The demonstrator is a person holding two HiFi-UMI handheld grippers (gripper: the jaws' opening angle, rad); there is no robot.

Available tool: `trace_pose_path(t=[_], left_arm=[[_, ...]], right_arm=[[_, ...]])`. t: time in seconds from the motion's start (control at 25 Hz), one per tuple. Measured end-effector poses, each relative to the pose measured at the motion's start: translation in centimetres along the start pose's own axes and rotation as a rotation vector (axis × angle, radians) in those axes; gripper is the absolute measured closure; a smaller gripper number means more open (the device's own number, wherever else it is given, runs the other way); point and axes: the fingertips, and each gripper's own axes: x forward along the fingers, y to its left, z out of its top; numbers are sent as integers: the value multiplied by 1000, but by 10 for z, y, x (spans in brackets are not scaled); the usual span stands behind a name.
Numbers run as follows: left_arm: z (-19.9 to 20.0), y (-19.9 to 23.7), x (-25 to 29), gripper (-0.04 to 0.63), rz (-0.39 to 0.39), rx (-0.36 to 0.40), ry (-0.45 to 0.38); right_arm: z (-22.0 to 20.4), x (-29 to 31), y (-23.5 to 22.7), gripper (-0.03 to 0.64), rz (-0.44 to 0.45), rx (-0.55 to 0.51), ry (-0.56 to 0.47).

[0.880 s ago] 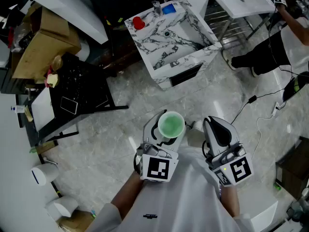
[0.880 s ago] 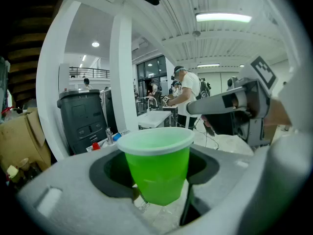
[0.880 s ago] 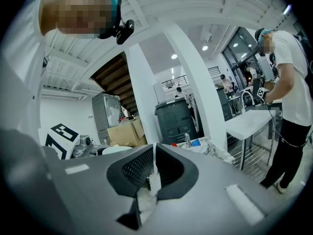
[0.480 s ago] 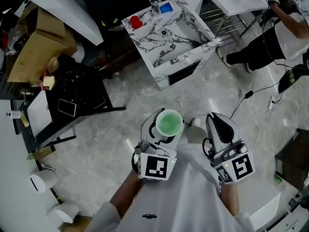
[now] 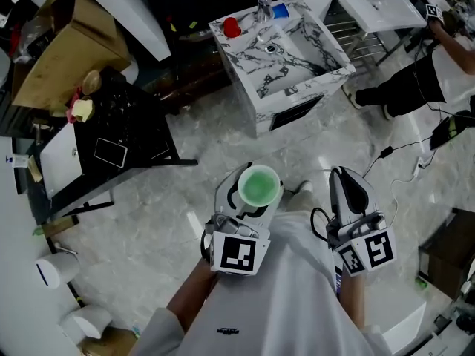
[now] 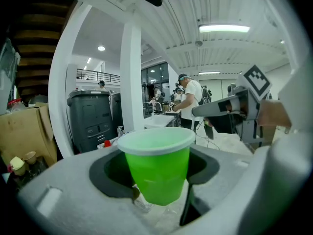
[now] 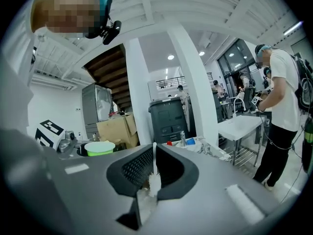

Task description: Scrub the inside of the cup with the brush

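A green cup (image 5: 259, 188) stands upright between the jaws of my left gripper (image 5: 249, 199), which is shut on it; its white rim faces up. In the left gripper view the cup (image 6: 157, 168) fills the space between the jaws. My right gripper (image 5: 350, 188) is held beside it to the right, apart from the cup. It is shut on a thin brush (image 7: 153, 176) with white bristles, pinched between the ribbed pads. The cup (image 7: 99, 148) also shows at the left of the right gripper view.
A marble sink counter (image 5: 326, 50) stands ahead, with a red cup (image 5: 231, 27) and a blue item (image 5: 280, 10) on its far edge. A black table (image 5: 141, 136) and cardboard boxes (image 5: 63, 54) are at left. A person (image 5: 415, 80) works at right; cables (image 5: 386, 154) lie on the floor.
Both grippers keep their hold and stay side by side. The view has shifted, so the sink counter sits a little further right; the right gripper has drifted slightly right.
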Motion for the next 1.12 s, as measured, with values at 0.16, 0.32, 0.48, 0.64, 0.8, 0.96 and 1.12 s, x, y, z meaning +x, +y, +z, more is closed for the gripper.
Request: trace_pose_path(t=[0.16,0.32,0.48,0.64,0.8,0.96,1.12], left_arm=[[-6,25,-21,310,51,-30,-10],[-16,44,-30,310,96,-71,-10],[-18,52,-28,310,96,-91,-15],[-18,71,-6,310,107,-101,-7],[-11,90,29,310,121,-103,13],[4,114,75,310,139,-65,32],[24,140,122,310,183,-60,51]], right_arm=[[-1,17,9,591,1,4,23],[4,44,18,591,28,-16,43],[5,64,26,591,49,-15,52],[14,87,20,591,76,-20,44],[23,112,-2,591,106,-18,43],[36,152,-33,591,148,-14,42],[53,193,-67,591,201,-18,46]])
